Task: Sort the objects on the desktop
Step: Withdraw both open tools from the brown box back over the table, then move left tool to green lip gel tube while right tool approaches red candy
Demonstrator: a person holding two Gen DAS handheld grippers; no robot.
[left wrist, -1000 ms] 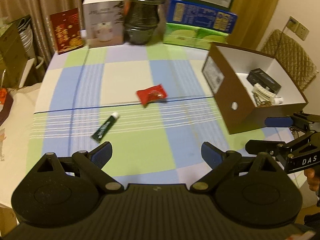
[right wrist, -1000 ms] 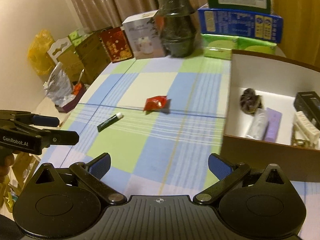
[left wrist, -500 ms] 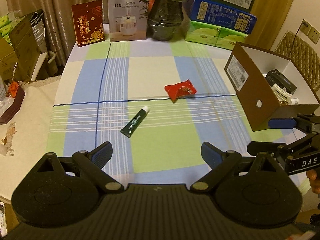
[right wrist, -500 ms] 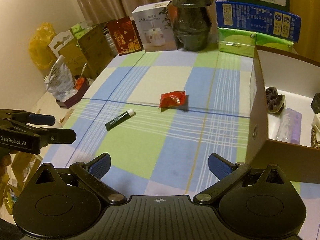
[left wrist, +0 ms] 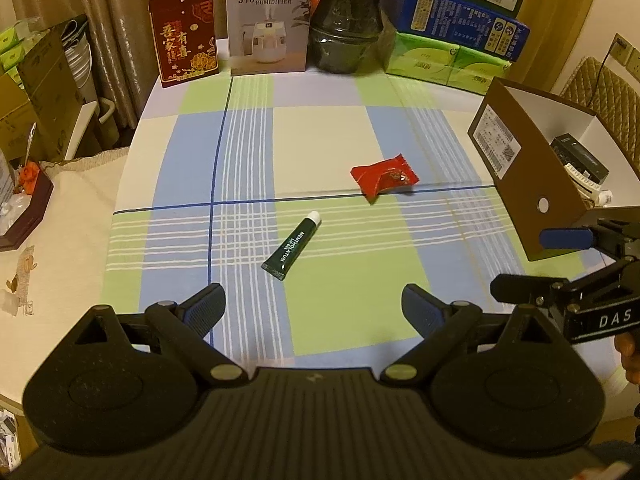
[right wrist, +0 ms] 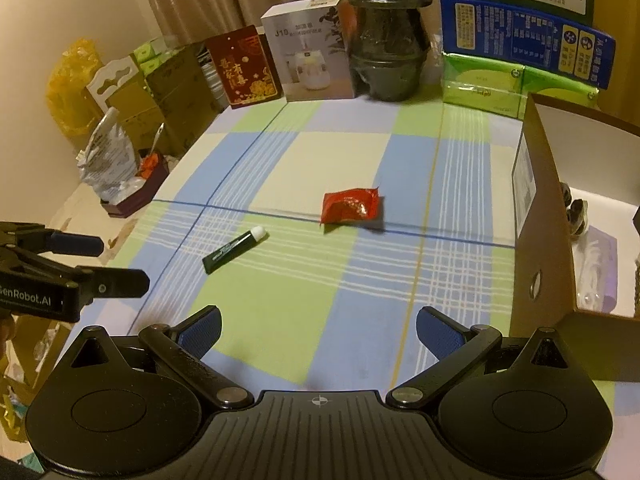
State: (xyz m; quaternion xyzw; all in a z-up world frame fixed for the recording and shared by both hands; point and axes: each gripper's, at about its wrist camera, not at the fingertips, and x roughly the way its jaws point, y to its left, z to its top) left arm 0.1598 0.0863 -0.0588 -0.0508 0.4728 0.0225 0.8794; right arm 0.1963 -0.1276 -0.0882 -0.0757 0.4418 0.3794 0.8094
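A dark green tube with a white cap (left wrist: 292, 246) (right wrist: 234, 250) lies on the checked tablecloth, just ahead of my left gripper (left wrist: 313, 311). Behind it to the right rests a red snack packet (left wrist: 384, 176) (right wrist: 350, 210). A brown cardboard box with a white inside (left wrist: 516, 168) (right wrist: 538, 216) stands at the right and holds several small items. My right gripper (right wrist: 318, 330) hovers over the near cloth beside the box. Both grippers are open with nothing between their fingers. Each also shows from the side in the other's view, the right gripper (left wrist: 536, 260) and the left gripper (right wrist: 108, 264).
Along the table's far edge stand a red card (left wrist: 185, 36), a white humidifier box (left wrist: 268, 20), a dark wrapped pot (left wrist: 348, 28) and stacked green and blue boxes (left wrist: 452, 40). Cardboard boxes and a side surface with clutter (right wrist: 120, 176) lie off to the left.
Both cameras have swung left, so the tube, packet and box sit further right in view. The box's inside shows less in the right wrist view. Both grippers stay open.
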